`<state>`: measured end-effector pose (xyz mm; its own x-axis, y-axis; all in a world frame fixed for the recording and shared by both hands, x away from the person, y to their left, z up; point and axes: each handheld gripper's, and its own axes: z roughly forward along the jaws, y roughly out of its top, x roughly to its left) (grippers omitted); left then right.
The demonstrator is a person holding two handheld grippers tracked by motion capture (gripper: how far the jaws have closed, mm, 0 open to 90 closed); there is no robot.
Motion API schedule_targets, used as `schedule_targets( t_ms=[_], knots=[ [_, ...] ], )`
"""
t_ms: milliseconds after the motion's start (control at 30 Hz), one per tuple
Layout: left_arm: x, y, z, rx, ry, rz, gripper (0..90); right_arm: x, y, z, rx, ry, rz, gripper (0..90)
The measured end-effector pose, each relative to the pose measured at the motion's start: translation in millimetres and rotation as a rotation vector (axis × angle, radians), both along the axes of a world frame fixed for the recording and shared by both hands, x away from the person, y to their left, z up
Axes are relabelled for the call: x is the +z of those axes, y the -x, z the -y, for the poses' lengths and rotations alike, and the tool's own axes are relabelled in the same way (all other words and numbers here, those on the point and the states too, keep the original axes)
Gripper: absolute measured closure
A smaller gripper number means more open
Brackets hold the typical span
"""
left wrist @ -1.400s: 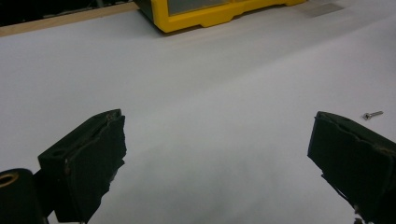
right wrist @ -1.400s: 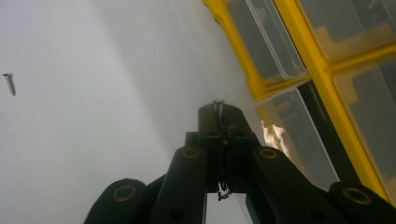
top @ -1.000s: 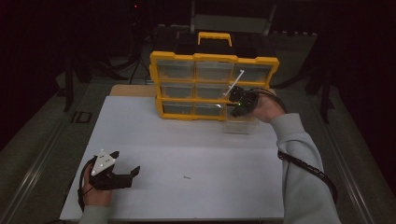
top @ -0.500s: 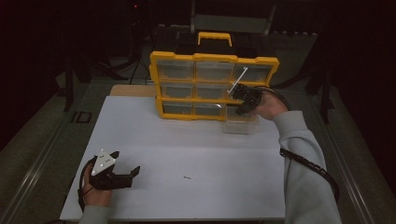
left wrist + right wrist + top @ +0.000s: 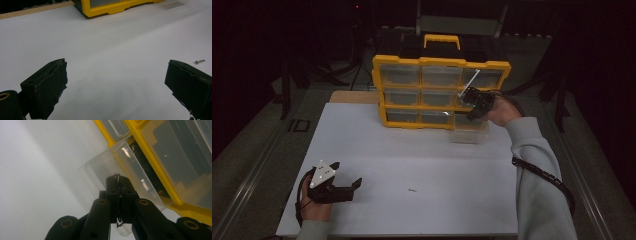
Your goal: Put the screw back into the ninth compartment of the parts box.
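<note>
Screw (image 5: pixel 116 175) sits pinched between the closed right tongs (image 5: pixel 117 180) above the clear drawer (image 5: pixel 117 170) pulled from the yellow organizer (image 5: pixel 439 92). Left tongs (image 5: pixel 354 186) gape wide, empty, on the white tabletop (image 5: pixel 422 155), near another loose screw (image 5: pixel 199 61).

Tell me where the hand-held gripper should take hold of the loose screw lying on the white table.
Grip the screw across its thin shank, coming straight down from above: it lies flat on the table, so only its sides offer purchase.
</note>
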<state>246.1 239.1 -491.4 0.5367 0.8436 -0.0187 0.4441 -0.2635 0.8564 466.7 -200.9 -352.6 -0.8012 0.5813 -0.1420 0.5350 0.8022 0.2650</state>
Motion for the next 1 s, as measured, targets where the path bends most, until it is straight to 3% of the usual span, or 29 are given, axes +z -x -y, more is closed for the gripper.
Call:
schedule_targets(
  t_ms=[200, 267, 400, 600, 1000],
  knots=[
    [0.1, 0.1, -0.1, 0.0, 0.0, 0.0, 4.7, -0.5, -1.3, -1.1, -0.007, -0.006, 0.011, 84.7],
    [0.3, 0.2, -0.2, -0.001, -0.001, 0.0, 4.7, -0.9, -1.7, -1.2, -0.004, -0.035, 0.022, 60.5],
    [0.2, 0.1, -0.1, 0.0, 0.0, 0.0, 4.7, -1.3, -1.6, -1.5, -0.017, -0.06, 0.045, 37.2],
    [0.2, 0.1, -0.1, 0.0, -0.002, 0.0, 4.7, -4.0, 0.1, -1.4, -0.024, -0.057, 0.056, 30.4],
    [0.3, 0.2, -0.1, 0.0, -0.002, 0.001, 4.7, -6.5, 8.0, -7.6, 0.01, -0.05, 0.057, 28.2]
  ],
)
